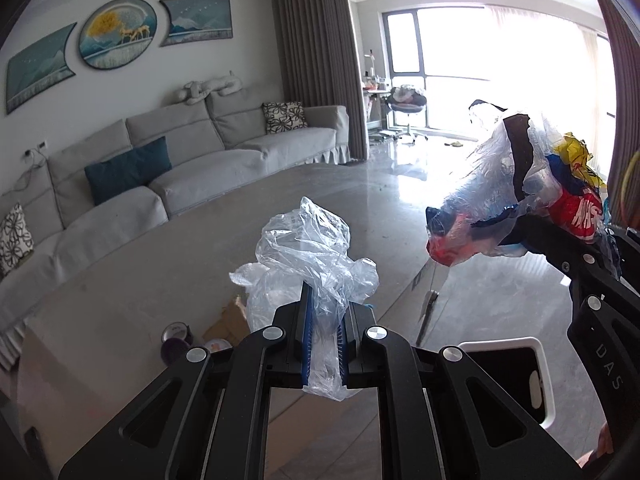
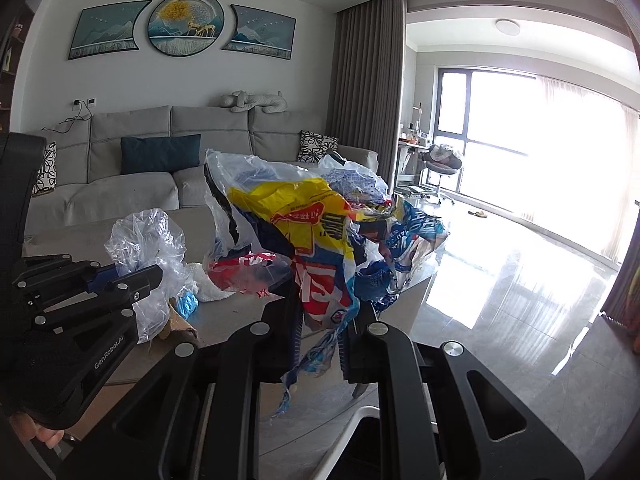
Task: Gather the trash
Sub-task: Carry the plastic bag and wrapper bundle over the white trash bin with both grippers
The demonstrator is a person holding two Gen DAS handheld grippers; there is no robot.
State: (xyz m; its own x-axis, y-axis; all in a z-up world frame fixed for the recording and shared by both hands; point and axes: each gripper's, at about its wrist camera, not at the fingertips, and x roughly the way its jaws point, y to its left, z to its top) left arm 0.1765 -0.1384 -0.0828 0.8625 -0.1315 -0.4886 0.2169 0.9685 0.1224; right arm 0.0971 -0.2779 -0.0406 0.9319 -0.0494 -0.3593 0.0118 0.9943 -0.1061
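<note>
While the left gripper [image 1: 323, 344] jaws pinch clear plastic [image 1: 308, 248], the right gripper [image 2: 324, 344] clamps colourful wrappers [image 2: 316, 232].

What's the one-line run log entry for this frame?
left gripper: shut on clear plastic bag | right gripper: shut on colourful wrapper bundle | both lifted above table | bin: below, nothing dropped yet

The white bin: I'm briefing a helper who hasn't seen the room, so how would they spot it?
Start at the grey coffee table before the sofa. By its near corner, on the glossy floor, stands the white bin. Unlike the crumpled wrappers nearby, it has a rigid white rim and dark inside.
</note>
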